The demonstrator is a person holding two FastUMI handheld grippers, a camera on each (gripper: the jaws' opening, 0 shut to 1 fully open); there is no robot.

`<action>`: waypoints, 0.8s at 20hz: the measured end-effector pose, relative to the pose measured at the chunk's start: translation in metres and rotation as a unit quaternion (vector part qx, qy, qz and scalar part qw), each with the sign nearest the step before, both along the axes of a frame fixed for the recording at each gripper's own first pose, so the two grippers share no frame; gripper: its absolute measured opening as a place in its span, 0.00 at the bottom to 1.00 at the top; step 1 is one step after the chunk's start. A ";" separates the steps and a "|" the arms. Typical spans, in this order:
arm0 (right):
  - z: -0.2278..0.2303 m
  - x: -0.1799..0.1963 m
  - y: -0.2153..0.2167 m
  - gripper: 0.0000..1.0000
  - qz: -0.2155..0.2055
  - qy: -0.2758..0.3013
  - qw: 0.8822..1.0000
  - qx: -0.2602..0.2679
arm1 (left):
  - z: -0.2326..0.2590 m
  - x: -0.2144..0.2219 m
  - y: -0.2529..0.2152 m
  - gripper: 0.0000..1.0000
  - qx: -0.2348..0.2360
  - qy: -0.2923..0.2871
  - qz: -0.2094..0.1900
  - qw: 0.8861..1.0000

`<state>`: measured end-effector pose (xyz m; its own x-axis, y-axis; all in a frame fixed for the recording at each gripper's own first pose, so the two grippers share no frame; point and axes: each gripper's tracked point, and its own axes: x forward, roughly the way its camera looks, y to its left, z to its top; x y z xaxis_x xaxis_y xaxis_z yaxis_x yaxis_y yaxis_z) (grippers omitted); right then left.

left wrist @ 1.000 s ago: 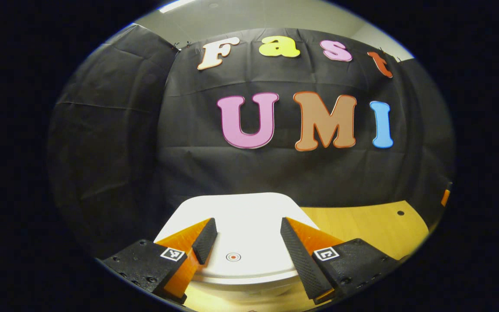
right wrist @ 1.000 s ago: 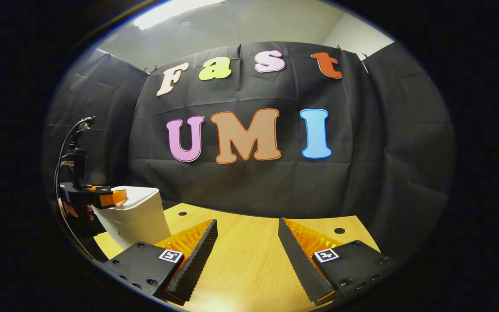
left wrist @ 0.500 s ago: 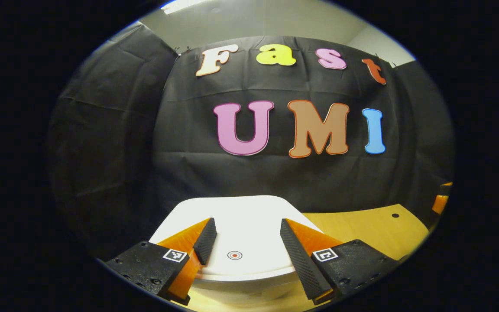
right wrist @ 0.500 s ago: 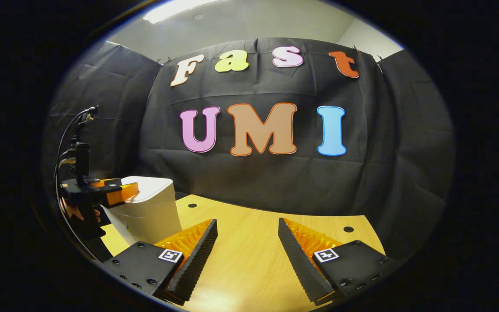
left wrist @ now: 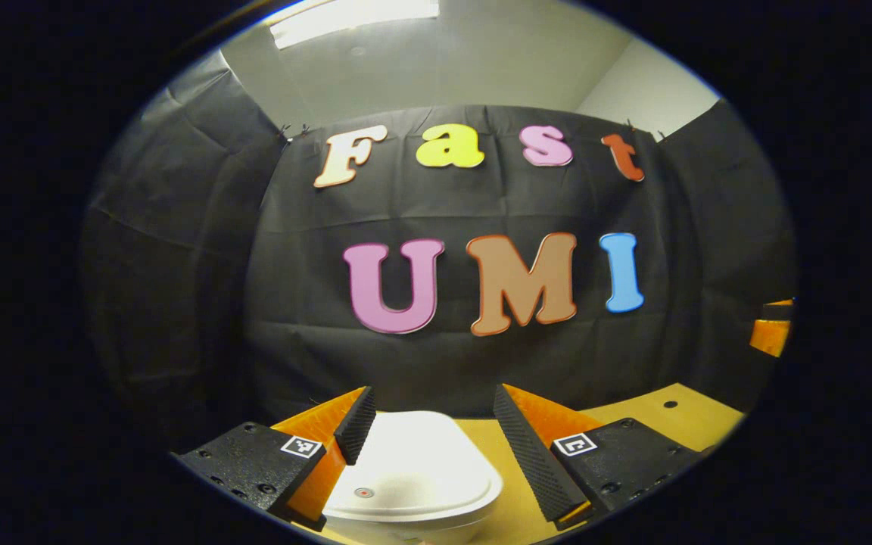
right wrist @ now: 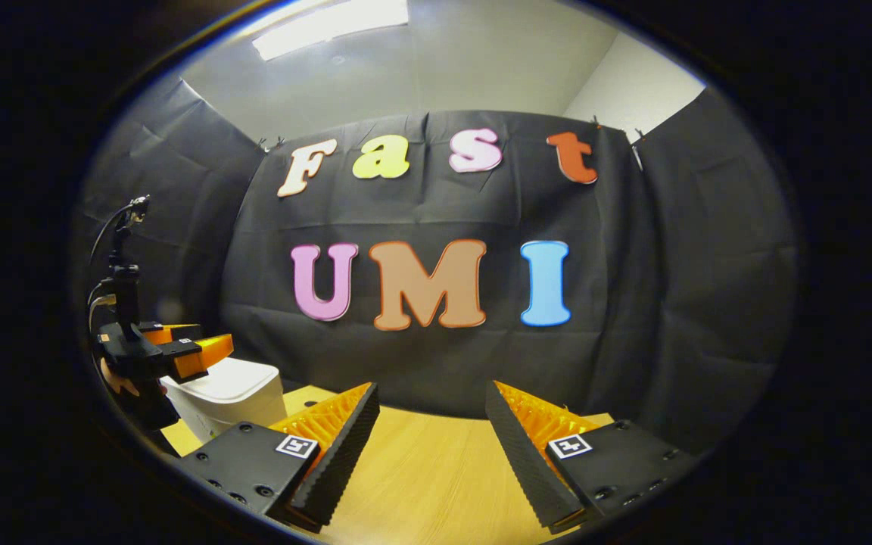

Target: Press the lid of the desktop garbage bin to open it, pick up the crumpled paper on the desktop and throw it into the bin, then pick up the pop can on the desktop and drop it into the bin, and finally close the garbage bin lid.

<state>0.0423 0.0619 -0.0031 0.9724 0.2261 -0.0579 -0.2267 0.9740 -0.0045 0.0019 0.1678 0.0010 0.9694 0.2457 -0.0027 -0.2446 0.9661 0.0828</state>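
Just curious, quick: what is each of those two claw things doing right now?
Left gripper: open, empty, above the white plastic garbage bin's lid.
Right gripper: open, empty, over the light wooden desktop.

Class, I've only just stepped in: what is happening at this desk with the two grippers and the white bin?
A person holds a gripper in each hand at a wooden desk. The left gripper hangs open just above the white bin, whose lid lies shut; the fingers are not touching it. The right gripper view shows that gripper over the bin at the left edge. The right gripper is open too, over bare desk, holding nothing.
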 end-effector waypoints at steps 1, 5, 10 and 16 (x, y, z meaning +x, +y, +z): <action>0.005 -0.002 -0.009 0.95 -0.005 -0.007 1.000 0.003 | 0.006 0.004 -0.017 0.96 -0.004 -0.006 -0.015 1.000; 0.017 -0.012 -0.043 0.94 -0.011 -0.023 1.000 0.013 | 0.024 0.007 -0.096 0.95 -0.018 -0.028 -0.068 0.997; 0.014 -0.020 -0.072 0.94 0.004 -0.015 0.999 0.028 | 0.011 0.004 -0.161 0.96 -0.013 -0.013 -0.101 0.995; 0.025 -0.022 -0.087 0.94 -0.042 -0.024 0.997 0.054 | 0.018 0.000 -0.184 0.94 -0.011 -0.020 -0.136 0.990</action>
